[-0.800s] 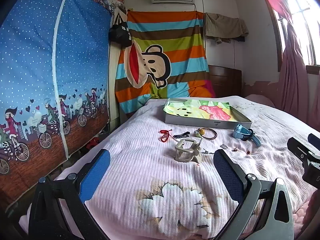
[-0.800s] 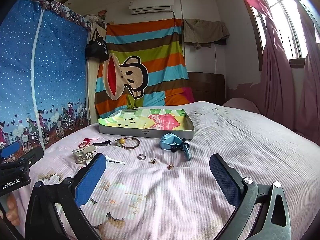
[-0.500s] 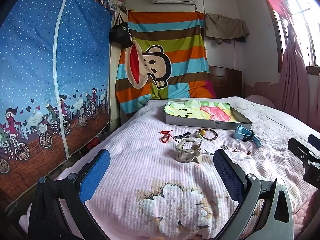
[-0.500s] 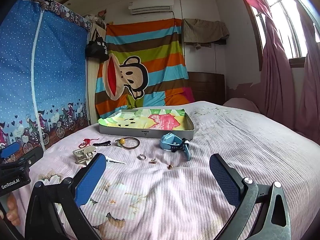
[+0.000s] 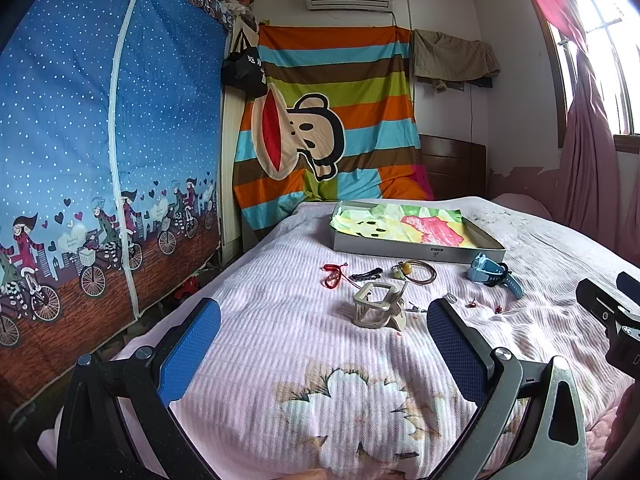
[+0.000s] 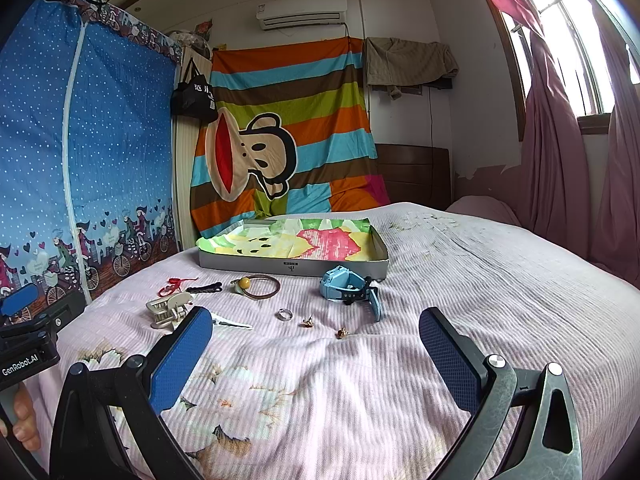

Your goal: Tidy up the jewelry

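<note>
1. While both cameras hold almost the same view as a moment ago, nothing on the pink ribbed bedspread (image 6: 460, 280) has shifted; no piece has been touched.
2. Left claw (image 5: 320, 344) hangs above the near edge of the bed, blue pads spread wide, holding nothing.
3. Right claw (image 6: 316, 352) is the same story: wide open, empty, low over the near edge.
4. Jewelry lies in a loose row across the middle of the bed: red cord bracelet (image 6: 174, 285), black hair clip (image 6: 204, 289), brown hoop bangle with a yellow bead (image 6: 258, 285), light blue plastic watch (image 6: 346, 286).
5. Nearer the claws sit the beige claw-style hair clamp (image 5: 378, 307), a small silver ring (image 6: 285, 314) and two tiny earrings (image 6: 308, 322), all apart from one another.
6. Shallow grey tray lined with bright cartoon paper (image 6: 288, 268) waits toward the far edge, just behind the watch, with no jewelry inside that I can see.
7. My read: the task has not really begun. The hair clamp sits straight ahead of the left claw, a likely first pick; the earrings look fiddly for such broad pads.
</note>
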